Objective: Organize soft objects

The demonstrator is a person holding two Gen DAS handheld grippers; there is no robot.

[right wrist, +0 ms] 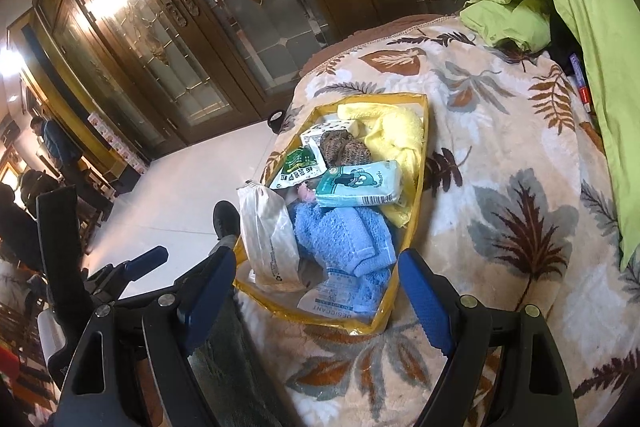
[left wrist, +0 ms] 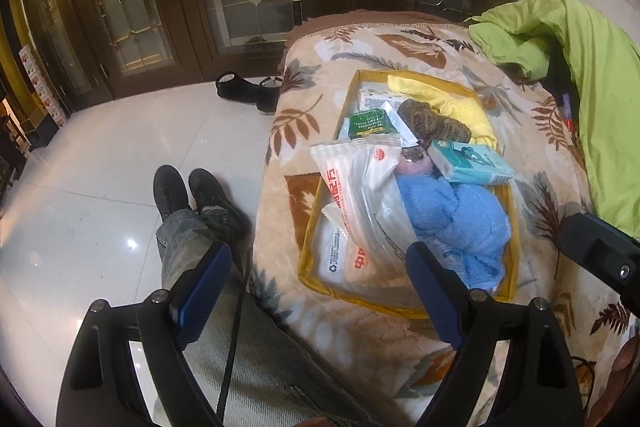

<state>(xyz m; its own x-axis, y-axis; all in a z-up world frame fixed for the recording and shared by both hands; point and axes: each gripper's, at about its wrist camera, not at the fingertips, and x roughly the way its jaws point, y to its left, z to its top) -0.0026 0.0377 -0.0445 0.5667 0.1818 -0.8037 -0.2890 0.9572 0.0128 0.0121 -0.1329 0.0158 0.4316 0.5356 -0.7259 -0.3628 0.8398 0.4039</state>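
A clear storage bag with yellow trim (left wrist: 310,227) (right wrist: 418,143) lies on a leaf-patterned blanket. Inside it are a blue fluffy towel (left wrist: 460,215) (right wrist: 344,239), a yellow cloth (left wrist: 452,103) (right wrist: 396,135), a brown knitted item (left wrist: 432,119) (right wrist: 344,147), a teal tissue pack (left wrist: 472,161) (right wrist: 360,185), a green packet (left wrist: 370,123) (right wrist: 298,167) and white plastic bags (left wrist: 360,183) (right wrist: 268,239). My left gripper (left wrist: 320,275) hangs open near the bag's close end, holding nothing. My right gripper (right wrist: 316,287) is open over the same end, empty.
A lime-green cover (left wrist: 592,79) (right wrist: 568,11) is heaped on the bed's far right. The person's legs and black shoes (left wrist: 188,191) rest on the white tiled floor at left. Black boots (left wrist: 248,91) stand by the wooden glass doors (right wrist: 192,39). People (right wrist: 52,147) stand far left.
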